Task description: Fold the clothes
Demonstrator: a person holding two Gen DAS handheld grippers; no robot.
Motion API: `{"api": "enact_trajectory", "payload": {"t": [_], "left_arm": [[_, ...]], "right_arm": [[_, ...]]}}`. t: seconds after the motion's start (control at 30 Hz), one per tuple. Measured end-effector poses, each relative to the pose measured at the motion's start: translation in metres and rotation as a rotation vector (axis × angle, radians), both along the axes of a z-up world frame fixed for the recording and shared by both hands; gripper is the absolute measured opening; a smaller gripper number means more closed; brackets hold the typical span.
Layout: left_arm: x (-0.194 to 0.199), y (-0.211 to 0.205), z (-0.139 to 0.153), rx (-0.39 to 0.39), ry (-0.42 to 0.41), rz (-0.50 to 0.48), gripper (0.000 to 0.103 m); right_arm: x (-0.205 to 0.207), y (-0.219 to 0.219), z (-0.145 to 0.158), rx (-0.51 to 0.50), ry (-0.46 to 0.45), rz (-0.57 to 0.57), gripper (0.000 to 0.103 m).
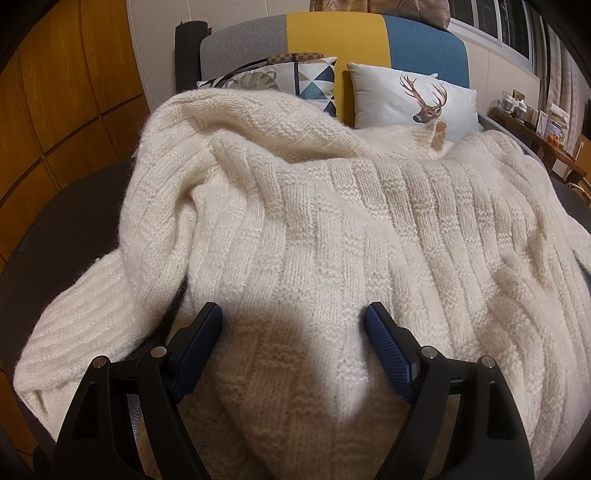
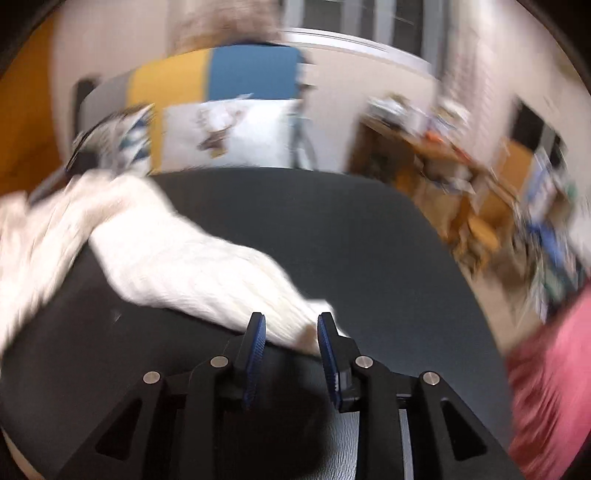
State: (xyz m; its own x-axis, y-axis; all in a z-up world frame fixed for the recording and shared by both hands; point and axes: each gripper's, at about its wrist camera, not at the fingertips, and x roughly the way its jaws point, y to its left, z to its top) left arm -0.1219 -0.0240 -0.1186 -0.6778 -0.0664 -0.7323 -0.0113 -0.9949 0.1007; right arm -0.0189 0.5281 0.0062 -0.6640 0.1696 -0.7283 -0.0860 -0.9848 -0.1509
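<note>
Warm dim indoor light, left view sharp, right view motion-blurred, fisheye-dark corners.

A deer-print cushion [image 1: 413, 98] sits at one o'clock in the left wrist view, against a headboard [image 1: 336, 37] panelled grey, yellow and blue. Just beside it at twelve o'clock leans a triangle-patterned cushion [image 1: 316, 83]. Wooden panelling [image 1: 62, 92] fills nine to eleven o'clock. A cluttered wooden shelf [image 1: 532, 122] runs along at two o'clock.

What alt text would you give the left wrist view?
The open left gripper hovers over a cream knitted sweater spread on a dark surface. Behind it, a deer pillow leans against a grey, yellow and blue backrest.
</note>
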Motion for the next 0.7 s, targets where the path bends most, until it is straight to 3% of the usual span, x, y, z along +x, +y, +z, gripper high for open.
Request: {"api": "enact_trajectory", "payload": {"t": [0.1, 0.23, 0.4, 0.47, 0.53, 0.7], "left_arm": [[0.000, 0.001, 0.001, -0.001, -0.001, 0.000, 0.082], [0.000, 0.001, 0.002, -0.001, -0.002, 0.000, 0.082], [0.001, 0.000, 0.004, 0.000, -0.002, 0.000, 0.082], [0.001, -0.001, 0.004, 0.001, -0.002, -0.001, 0.082], [0.001, -0.001, 0.005, 0.000, -0.002, -0.001, 0.082], [0.001, -0.001, 0.006, 0.000, -0.003, 0.000, 0.082]], "right_arm": [[-0.018, -0.021, -0.005, 0.139, -0.103, 0.119, 0.030], [-0.039, -0.033, -0.021, 0.213, -0.182, 0.178, 0.030], [-0.059, -0.025, -0.042, 0.190, -0.254, 0.142, 0.030], [-0.060, -0.024, -0.041, 0.166, -0.240, 0.114, 0.029], [-0.058, -0.021, -0.034, 0.132, -0.224, 0.087, 0.017], [-0.053, -0.014, -0.017, 0.045, -0.182, 0.022, 0.012]]}}
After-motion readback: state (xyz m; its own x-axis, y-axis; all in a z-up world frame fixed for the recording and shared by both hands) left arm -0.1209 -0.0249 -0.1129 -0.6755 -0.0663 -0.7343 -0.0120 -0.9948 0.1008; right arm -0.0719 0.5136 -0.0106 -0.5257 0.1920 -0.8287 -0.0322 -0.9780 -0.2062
